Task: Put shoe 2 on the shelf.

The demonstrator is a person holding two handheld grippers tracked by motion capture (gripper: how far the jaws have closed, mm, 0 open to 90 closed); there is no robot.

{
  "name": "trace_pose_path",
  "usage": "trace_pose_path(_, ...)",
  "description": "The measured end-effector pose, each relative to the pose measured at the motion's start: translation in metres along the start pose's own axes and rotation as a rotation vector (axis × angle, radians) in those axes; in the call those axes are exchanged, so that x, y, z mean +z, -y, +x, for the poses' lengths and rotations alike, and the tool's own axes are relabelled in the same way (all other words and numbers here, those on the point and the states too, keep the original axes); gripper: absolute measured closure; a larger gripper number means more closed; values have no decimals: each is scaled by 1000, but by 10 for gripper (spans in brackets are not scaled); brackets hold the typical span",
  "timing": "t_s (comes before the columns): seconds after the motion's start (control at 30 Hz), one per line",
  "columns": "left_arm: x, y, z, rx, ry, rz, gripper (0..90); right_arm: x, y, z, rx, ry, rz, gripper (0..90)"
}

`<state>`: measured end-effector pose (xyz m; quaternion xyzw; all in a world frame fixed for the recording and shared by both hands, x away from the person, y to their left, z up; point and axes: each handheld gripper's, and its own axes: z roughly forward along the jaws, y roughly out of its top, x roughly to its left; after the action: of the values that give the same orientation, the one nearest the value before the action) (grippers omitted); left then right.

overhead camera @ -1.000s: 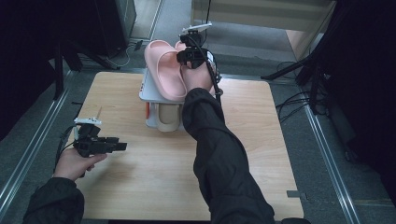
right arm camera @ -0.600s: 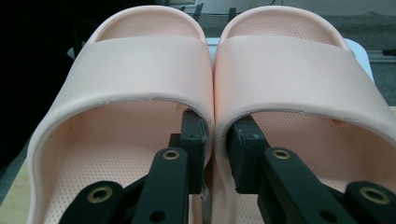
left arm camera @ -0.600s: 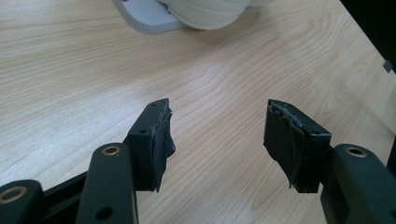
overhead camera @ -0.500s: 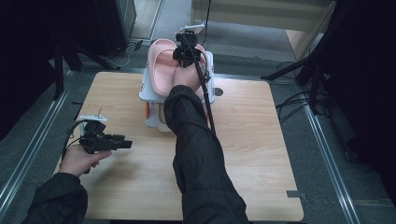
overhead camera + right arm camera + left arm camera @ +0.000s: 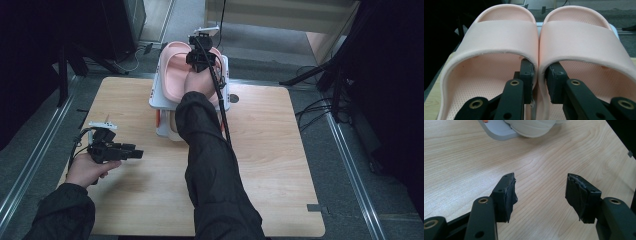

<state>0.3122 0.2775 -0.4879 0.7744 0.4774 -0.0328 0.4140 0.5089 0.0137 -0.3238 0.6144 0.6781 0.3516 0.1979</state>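
Note:
Two pink slippers (image 5: 504, 32) (image 5: 579, 35) lie side by side on top of a white rack (image 5: 159, 97) at the table's far edge. My right gripper (image 5: 540, 67) has one jaw inside each slipper and pinches their two touching inner walls. In the high view the right gripper (image 5: 200, 60) sits over the pair, and the hand hides most of the right slipper (image 5: 218, 56); the left slipper (image 5: 172, 70) shows well. My left gripper (image 5: 136, 152) hovers open over the table's front left with nothing between its jaws (image 5: 540, 192).
A pale shoe (image 5: 534, 126) sits on the rack's grey lower shelf (image 5: 499, 130). The wooden table (image 5: 280, 150) has a small round hole (image 5: 233, 98) right of the rack. Cables and dark stands lie on the floor around the table.
The person's right forearm has swung to the left while the right gripper stayed at the slippers. The left gripper has barely moved.

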Motion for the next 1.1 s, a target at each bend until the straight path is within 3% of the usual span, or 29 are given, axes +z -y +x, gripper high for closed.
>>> trace_pose_path(0.33,0,0,0,0,0,2,407,1,4,-2,-5,-27,-12,694)
trace_pose_path(0.53,-1,0,1,-4,1,1,405,1,4,-4,-10,-72,-3,603)
trace_pose_path(0.67,0,0,1,0,-3,3,404,-2,5,-3,-23,-72,-3,599)
trace_pose_path(0.77,0,0,1,0,-4,3,403,-7,4,-8,-19,-108,3,599)
trace_pose_path(1.1,-1,1,0,2,-11,6,401,-23,5,-15,-37,-162,6,596)
